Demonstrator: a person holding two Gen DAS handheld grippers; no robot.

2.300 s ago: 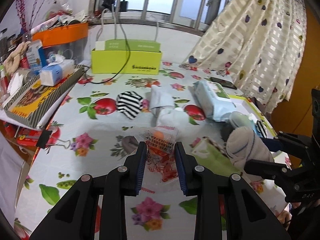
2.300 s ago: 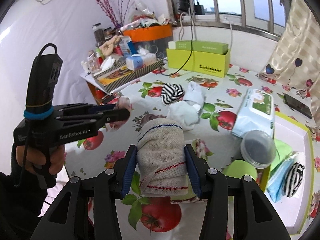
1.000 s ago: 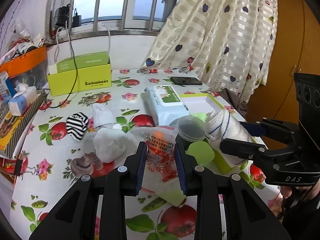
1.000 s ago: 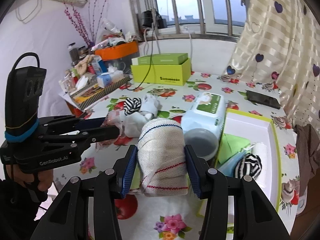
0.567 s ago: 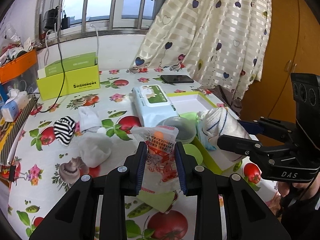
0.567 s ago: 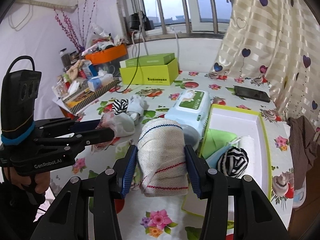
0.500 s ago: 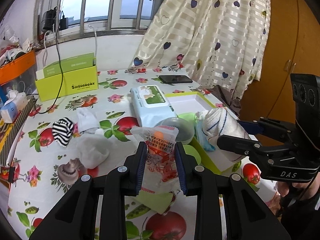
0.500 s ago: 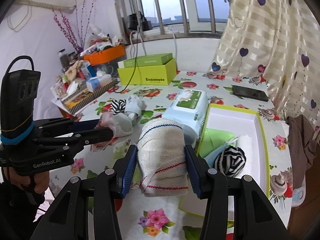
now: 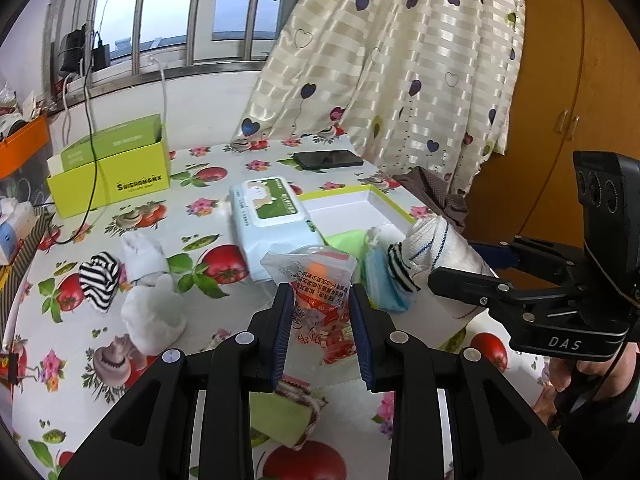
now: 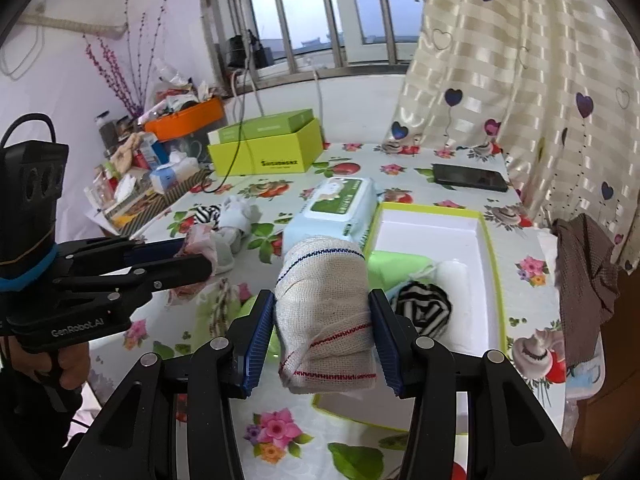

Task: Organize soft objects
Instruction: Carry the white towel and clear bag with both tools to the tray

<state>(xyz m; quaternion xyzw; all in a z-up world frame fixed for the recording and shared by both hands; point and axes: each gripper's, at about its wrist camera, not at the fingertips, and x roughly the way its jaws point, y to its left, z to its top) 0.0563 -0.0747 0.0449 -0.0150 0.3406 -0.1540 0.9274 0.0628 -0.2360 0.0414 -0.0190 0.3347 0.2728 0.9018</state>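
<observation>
— We're at a table (image 10: 352,432) under a fruit-print cloth, by a barred window with a heart-dotted curtain (image 9: 400,72). Clutter stands along the far wall. Where do we stand?

— Mid-carry, we'd say. Our right gripper (image 10: 323,330) is clamped on the rolled cloth (image 10: 326,312), both pads pressed into its sides, and it hangs over the near end of the tray (image 10: 490,264) — not yet down in it.

— And the left?

— Our left gripper (image 9: 322,314) is closed on a crinkly packet (image 9: 320,292), held above the table just short of the tray. A green cloth (image 10: 394,268), a striped sock (image 10: 424,306) and something white already lie in the tray.

— So the next move?

— Judging by that, we bring the roll over the bare white floor at the tray's far end, lower it, then part the jaws. The sock sits right under our line, so we should clear it or the roll may land on top and tip out.

— What's left on the table?

— Another striped sock (image 9: 99,276), white socks (image 9: 154,312) beside it, and the wipes pack (image 9: 270,220) touching the tray's edge.
</observation>
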